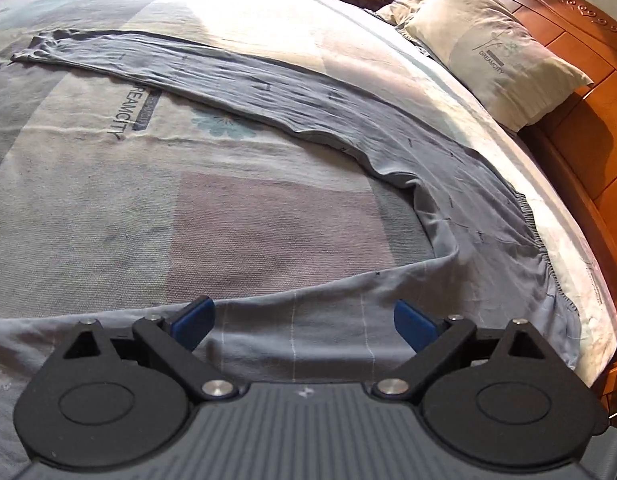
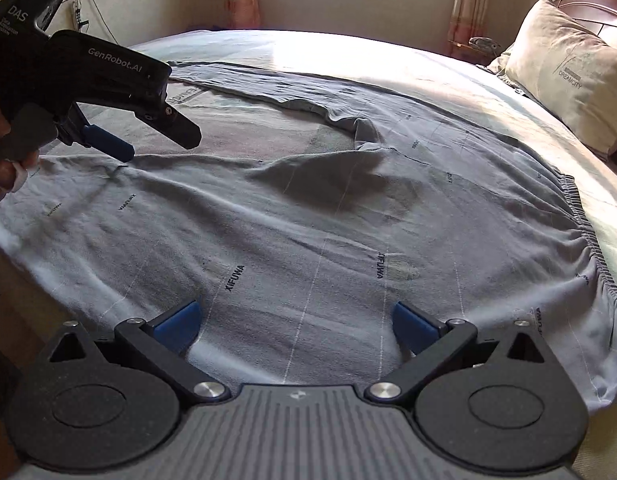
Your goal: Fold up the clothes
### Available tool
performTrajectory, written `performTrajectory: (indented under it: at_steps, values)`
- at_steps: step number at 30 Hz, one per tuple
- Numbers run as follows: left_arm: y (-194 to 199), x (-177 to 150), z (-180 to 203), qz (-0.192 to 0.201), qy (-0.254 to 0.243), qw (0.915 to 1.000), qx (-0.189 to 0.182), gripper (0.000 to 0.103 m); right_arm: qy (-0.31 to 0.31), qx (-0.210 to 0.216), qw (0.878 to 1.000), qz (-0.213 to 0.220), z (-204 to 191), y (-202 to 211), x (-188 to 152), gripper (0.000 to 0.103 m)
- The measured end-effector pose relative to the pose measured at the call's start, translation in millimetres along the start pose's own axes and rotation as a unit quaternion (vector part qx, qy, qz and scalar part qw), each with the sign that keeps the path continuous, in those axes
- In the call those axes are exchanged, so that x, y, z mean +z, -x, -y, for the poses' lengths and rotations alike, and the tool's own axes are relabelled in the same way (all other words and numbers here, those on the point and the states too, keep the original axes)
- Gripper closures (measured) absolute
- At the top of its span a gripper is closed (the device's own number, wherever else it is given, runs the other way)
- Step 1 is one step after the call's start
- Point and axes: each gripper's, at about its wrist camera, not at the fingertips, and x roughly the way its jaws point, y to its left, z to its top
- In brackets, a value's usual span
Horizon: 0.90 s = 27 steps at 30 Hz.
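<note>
Grey trousers (image 2: 308, 216) are lying spread flat across the bed (image 1: 108, 184), elastic waistband (image 2: 588, 240) toward the pillow (image 1: 496, 56) side, one leg stretching away toward the far edge. The left gripper (image 1: 304, 320) is hovering over the near leg, its blue fingers (image 1: 196, 316) spread wide and holding nothing. The right gripper (image 2: 296, 324) is hanging above the seat area, fingers likewise gaping and empty, cloth lying between them.

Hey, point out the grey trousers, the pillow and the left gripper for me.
Trousers (image 2: 308, 220), right wrist view, on the flat seat area.
Pillow (image 1: 496, 56), left wrist view, on the middle of its case.
Left gripper (image 1: 304, 322), left wrist view, midway between its open blue tips.
</note>
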Motion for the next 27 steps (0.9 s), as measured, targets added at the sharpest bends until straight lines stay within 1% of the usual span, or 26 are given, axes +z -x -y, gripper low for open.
performTrajectory:
  at_steps: [3, 5, 6, 8, 9, 11, 12, 14, 16, 18, 19, 20, 22, 24, 25, 27]
  values:
    - [-4.4, 14.9, 27.1, -0.016, -0.023, 0.997, -0.073, 0.005, -0.031, -0.027, 0.999, -0.005, -4.8, -0.2, 5.2, 0.0]
    - [-17.6, 24.1, 46.1, -0.034, -0.031, 0.9916, -0.121, 0.005, -0.046, -0.038, 0.998, 0.001, -7.6, -0.3, 4.7, 0.0]
    - [-25.6, 27.6, 55.4, -0.044, -0.034, 0.9881, -0.143, 0.005, -0.043, -0.039, 0.998, 0.008, -8.9, -0.5, 2.5, 0.0]
    - [-43.1, 30.5, 71.9, -0.062, -0.045, 0.9818, -0.174, 0.004, -0.038, -0.037, 0.998, 0.023, -9.3, 0.0, -2.5, 0.0]
    - [-52.3, 31.0, 76.5, -0.061, -0.048, 0.9821, -0.172, 0.004, -0.038, -0.033, 0.998, 0.031, -7.8, 1.0, -5.6, 0.0]
    - [-71.6, 31.7, 79.1, -0.056, -0.045, 0.9864, -0.148, 0.004, -0.035, -0.027, 0.998, 0.044, -6.3, 2.6, -10.0, 0.0]
    - [-82.1, 32.6, 74.2, -0.059, -0.036, 0.9889, -0.132, 0.004, -0.033, -0.026, 0.998, 0.047, -6.1, 3.0, -11.0, 0.0]
    - [-93.6, 33.4, 59.0, -0.049, -0.011, 0.9914, -0.121, 0.005, -0.032, -0.024, 0.998, 0.051, -5.4, 3.2, -12.0, 0.0]
    - [-87.9, 36.8, 48.8, -0.041, 0.012, 0.9917, -0.121, 0.005, -0.032, -0.023, 0.998, 0.055, -5.0, 3.5, -13.3, 0.0]
    - [-75.1, 40.0, 43.2, -0.032, 0.022, 0.9934, -0.108, 0.005, -0.032, -0.022, 0.997, 0.059, -4.8, 3.7, -14.4, 0.0]
    - [-67.1, 40.9, 40.4, -0.025, 0.025, 0.9928, -0.115, 0.005, -0.033, -0.022, 0.997, 0.061, -5.1, 3.4, -14.7, 0.0]
    - [-62.8, 41.2, 40.0, -0.026, 0.03, 0.9906, -0.131, 0.005, -0.034, -0.023, 0.997, 0.063, -5.4, 3.2, -15.0, 0.0]
    - [-58.5, 41.6, 41.5, -0.036, 0.04, 0.9843, -0.168, 0.004, -0.035, -0.025, 0.997, 0.067, -6.0, 2.7, -15.5, 0.0]
    - [-66.5, 41.7, 49.5, -0.059, 0.042, 0.9757, -0.207, 0.004, -0.037, -0.026, 0.997, 0.07, -6.6, 2.2, -16.1, 0.0]
    - [-73.3, 41.3, 54.3, -0.067, 0.04, 0.9739, -0.213, 0.004, -0.037, -0.027, 0.996, 0.072, -6.8, 2.1, -16.3, 0.0]
    - [-88.3, 40.3, 63.9, -0.079, 0.033, 0.9732, -0.213, 0.004, -0.038, -0.027, 0.996, 0.072, -6.9, 2.4, -16.4, 0.0]
